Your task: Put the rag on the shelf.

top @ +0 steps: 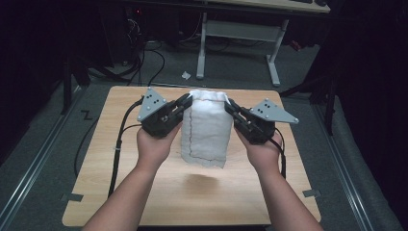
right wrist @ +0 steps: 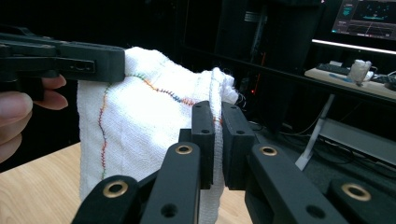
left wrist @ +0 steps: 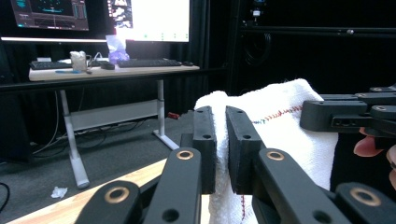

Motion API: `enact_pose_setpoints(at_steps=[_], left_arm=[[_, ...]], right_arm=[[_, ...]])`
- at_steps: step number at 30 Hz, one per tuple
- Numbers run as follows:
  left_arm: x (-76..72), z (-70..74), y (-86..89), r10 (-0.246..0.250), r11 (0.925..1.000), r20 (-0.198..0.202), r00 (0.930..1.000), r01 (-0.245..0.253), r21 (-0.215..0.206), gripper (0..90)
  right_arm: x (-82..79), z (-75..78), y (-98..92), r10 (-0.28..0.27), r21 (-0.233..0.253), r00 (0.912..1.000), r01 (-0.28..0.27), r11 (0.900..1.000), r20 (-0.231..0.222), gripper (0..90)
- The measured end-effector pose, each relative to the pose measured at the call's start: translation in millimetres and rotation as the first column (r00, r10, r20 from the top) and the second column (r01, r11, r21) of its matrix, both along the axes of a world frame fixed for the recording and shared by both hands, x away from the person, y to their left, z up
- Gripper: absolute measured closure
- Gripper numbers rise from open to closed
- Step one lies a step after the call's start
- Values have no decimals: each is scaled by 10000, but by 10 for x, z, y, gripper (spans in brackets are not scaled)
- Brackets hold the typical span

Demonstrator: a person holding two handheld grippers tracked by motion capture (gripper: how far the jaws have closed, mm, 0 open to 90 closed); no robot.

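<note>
Currently held aloft over wooden table (top: 144, 202): white towel (top: 206, 130), hanging folded, clear of the surface. Left gripper (top: 185, 102) clamped nearly shut on one top corner, right gripper (top: 231, 106) likewise on the other. Best kept level, corners taut, lowered evenly. No containers in sight

Lab, monitors (left wrist: 149, 18), keyboard desk (left wrist: 112, 70), dark curtains
</note>
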State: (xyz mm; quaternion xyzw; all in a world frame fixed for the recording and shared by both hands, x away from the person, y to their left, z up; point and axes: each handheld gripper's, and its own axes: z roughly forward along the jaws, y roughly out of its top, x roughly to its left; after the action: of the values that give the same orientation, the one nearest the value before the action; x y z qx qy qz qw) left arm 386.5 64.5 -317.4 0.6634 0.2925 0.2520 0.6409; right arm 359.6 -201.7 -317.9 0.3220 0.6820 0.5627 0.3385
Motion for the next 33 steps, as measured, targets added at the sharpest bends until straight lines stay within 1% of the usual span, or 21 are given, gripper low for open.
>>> enact_pose_setpoints(at_steps=[4,7,9,11,14,16,17,20,24,26,29,30,31,33], left_arm=[[119,61,-25,110,9999,100,9999,-111,61,833],[208,135,-55,279,9989,283,9992,-290,366,834],[280,179,-70,321,9984,353,9989,-337,464,833],[347,210,-80,407,9976,392,9984,-428,552,833],[470,241,-85,466,9973,267,9986,-480,549,833],[564,254,-71,390,9981,-26,9992,-388,484,834],[605,257,-63,381,9985,-149,9992,-375,392,834],[705,263,-51,472,9983,-123,9988,-468,358,834],[814,265,-51,463,9987,-313,9984,-456,226,834],[828,270,-58,450,9987,-296,9986,-442,270,834],[849,286,-89,467,9979,-160,9988,-459,466,833],[864,290,-98,477,9979,-135,9988,-470,447,833],[887,295,-108,477,9976,-111,9988,-471,509,833],[942,305,-130,503,9965,-67,9987,-497,674,833]], right_arm=[[111,56,-18,-67,219,10000,68,9997,-21,856],[223,119,-33,-109,421,9999,111,9990,-53,855],[299,164,-44,-103,557,9999,108,9984,-99,855],[370,198,-46,-137,594,9999,138,9981,-31,855],[479,233,-44,-180,641,9998,182,9978,-43,856],[549,244,-36,-189,726,9998,196,9972,-108,856],[583,249,-31,-231,665,9996,240,9975,-147,856],[663,261,-20,-157,698,9998,167,9974,-157,856],[749,273,6,-253,628,9993,269,9977,-261,856],[784,279,-8,-241,705,9990,267,9972,-379,856],[822,282,-28,-304,732,9987,333,9968,-402,856],[836,283,-33,-327,695,9986,355,9969,-409,856],[851,287,-38,-362,647,9984,390,9971,-427,856],[892,289,-51,-365,717,9982,398,9966,-476,856]])
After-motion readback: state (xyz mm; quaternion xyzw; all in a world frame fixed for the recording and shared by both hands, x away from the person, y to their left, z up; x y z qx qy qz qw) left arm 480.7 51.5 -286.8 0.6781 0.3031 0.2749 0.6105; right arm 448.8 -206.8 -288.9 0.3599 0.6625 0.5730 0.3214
